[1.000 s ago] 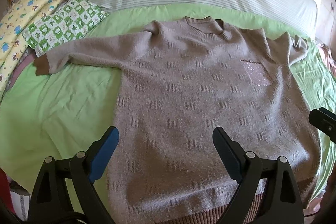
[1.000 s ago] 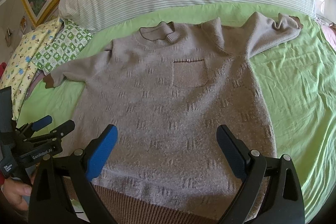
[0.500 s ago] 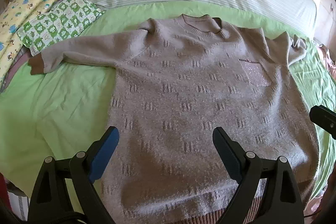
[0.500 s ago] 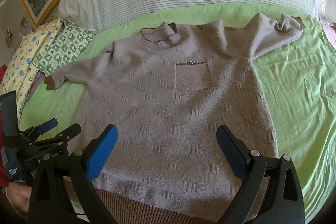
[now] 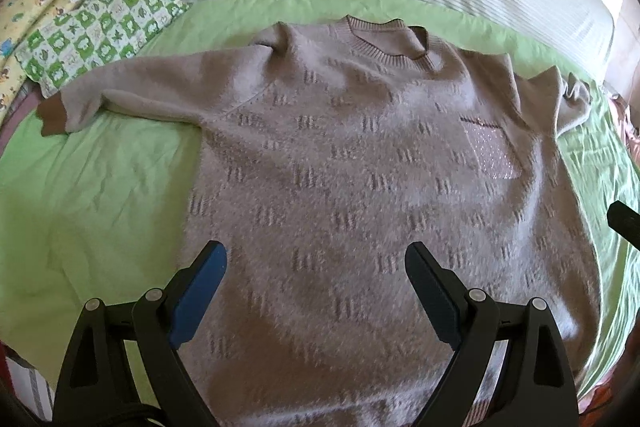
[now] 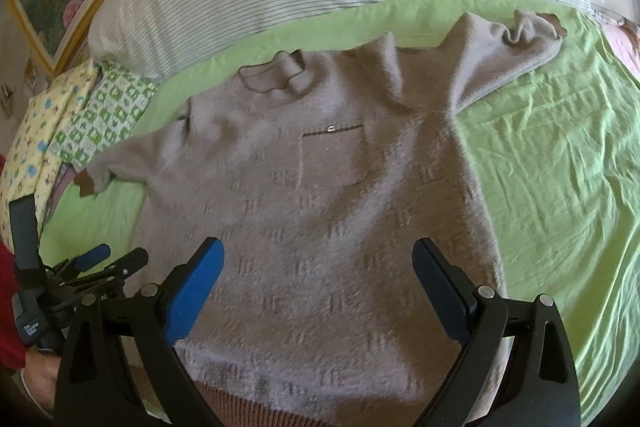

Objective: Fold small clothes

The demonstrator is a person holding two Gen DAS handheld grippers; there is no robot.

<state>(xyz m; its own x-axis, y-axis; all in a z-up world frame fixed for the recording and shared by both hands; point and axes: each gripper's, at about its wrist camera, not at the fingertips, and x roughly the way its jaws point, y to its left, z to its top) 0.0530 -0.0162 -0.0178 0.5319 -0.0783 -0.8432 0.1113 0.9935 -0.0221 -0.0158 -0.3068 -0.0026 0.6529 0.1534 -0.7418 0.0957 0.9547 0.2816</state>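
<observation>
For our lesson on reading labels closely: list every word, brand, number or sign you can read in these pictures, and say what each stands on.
Nothing can be read with certainty.
White print on the body of the left gripper: mostly hidden and blurred, unreadable.
White label lower on that gripper's housing: too small to read.
Metal emblem on the pocket of the sweater: no letters legible.

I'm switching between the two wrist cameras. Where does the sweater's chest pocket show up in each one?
Left wrist: chest pocket right of centre, sparkly, near the right sleeve.
Right wrist: chest pocket just above centre, below the collar.
Shared landmark: the green checked pillow at the left in both.
</observation>
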